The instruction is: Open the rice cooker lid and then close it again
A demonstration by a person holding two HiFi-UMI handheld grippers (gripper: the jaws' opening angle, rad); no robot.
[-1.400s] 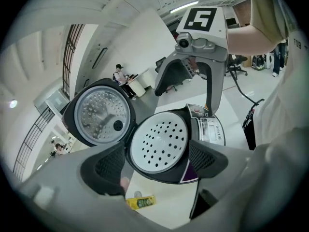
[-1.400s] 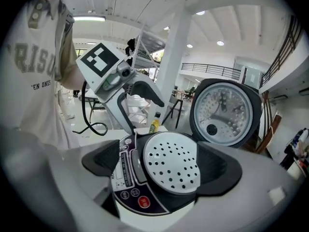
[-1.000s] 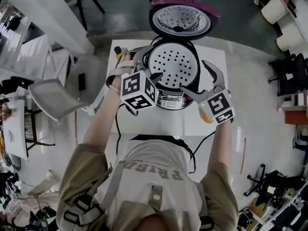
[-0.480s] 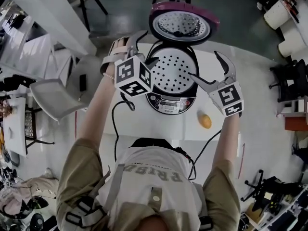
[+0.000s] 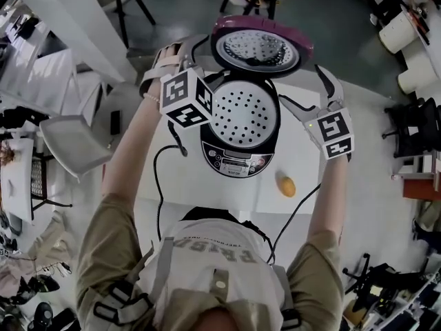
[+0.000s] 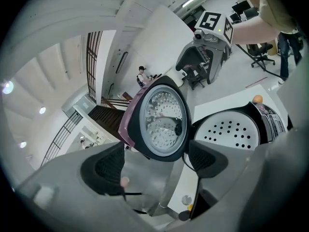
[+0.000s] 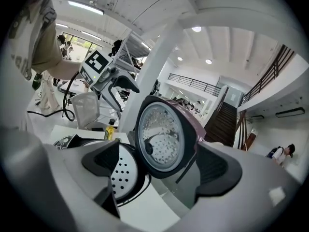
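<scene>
The rice cooker (image 5: pixel 238 158) stands on the white table (image 5: pixel 189 185) with its purple-rimmed lid (image 5: pixel 258 47) swung up at the back. A perforated white steam tray (image 5: pixel 242 112) fills the pot. My left gripper (image 5: pixel 207 64) is raised at the lid's left edge, jaws open. On the other side my right gripper (image 5: pixel 306 88) is also open. In the left gripper view the lid (image 6: pixel 161 122) shows beyond the open left gripper (image 6: pixel 158 163). The right gripper view frames the lid (image 7: pixel 166 137) the same way past my right gripper (image 7: pixel 161 166). Neither gripper holds anything.
A small orange fruit (image 5: pixel 286 185) lies on the table right of the cooker's control panel. The black power cord (image 5: pixel 160 178) runs off the left side. A yellow bottle (image 7: pixel 110 128) stands behind the cooker. Chairs (image 5: pixel 72 140) and stands surround the table.
Both grippers have risen from beside the cooker's front and moved back, and now flank the open lid. The lid stays up.
</scene>
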